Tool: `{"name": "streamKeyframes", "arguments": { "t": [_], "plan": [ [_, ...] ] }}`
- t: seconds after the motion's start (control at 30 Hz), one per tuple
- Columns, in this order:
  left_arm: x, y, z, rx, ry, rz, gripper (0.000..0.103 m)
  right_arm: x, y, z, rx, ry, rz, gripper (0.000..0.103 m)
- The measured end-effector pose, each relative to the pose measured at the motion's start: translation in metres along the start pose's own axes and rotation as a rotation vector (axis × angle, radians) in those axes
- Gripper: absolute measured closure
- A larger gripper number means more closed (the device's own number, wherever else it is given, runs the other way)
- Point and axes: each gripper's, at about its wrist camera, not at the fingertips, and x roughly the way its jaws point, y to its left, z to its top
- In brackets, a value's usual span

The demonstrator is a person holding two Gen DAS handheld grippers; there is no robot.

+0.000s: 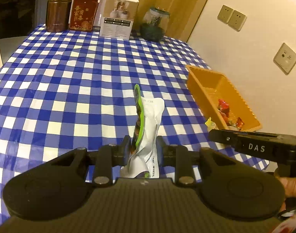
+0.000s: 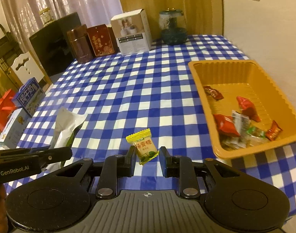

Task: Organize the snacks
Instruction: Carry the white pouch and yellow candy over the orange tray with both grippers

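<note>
So the left gripper (image 1: 143, 147) was clamped on a white and green snack pouch (image 1: 148, 128), held up off the blue-and-white checked tablecloth (image 1: 80, 77); the only print I could read on the pouch was something like "138" near the top; the right gripper (image 2: 147, 155) was pinched on a small yellow wrapped candy (image 2: 145, 146) with Chinese characters on an orange label, too small for me to read properly; the orange tray (image 2: 206, 104) sat off to the right near the wall with a few red wrapped snacks (image 2: 225, 124) in it; the right tool's side said "DAS" and the left one's said "GenRobot.AI"; at the far edge stood a brown canister (image 1: 59, 9), a red tin (image 1: 83, 12) with gold characters, a white box (image 1: 119, 15) and a glass jar (image 1: 154, 22); a blue milk carton (image 2: 29, 95) sat beside the table.
</note>
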Motion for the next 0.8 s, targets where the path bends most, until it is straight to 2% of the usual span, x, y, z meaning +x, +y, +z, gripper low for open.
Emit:
{"name": "streamKeyframes", "arguments": {
  "t": [0.3,0.8],
  "plan": [
    [-0.011,-0.018,-0.005,0.003,-0.003,0.002,0.078,-0.025,-0.007,-0.009,0.013,-0.019,-0.006,0.077],
    [-0.011,-0.039,-0.008,0.005,0.009,-0.020,0.078,-0.043,-0.022,-0.015,0.042,-0.035,-0.028,0.077]
  ]
}}
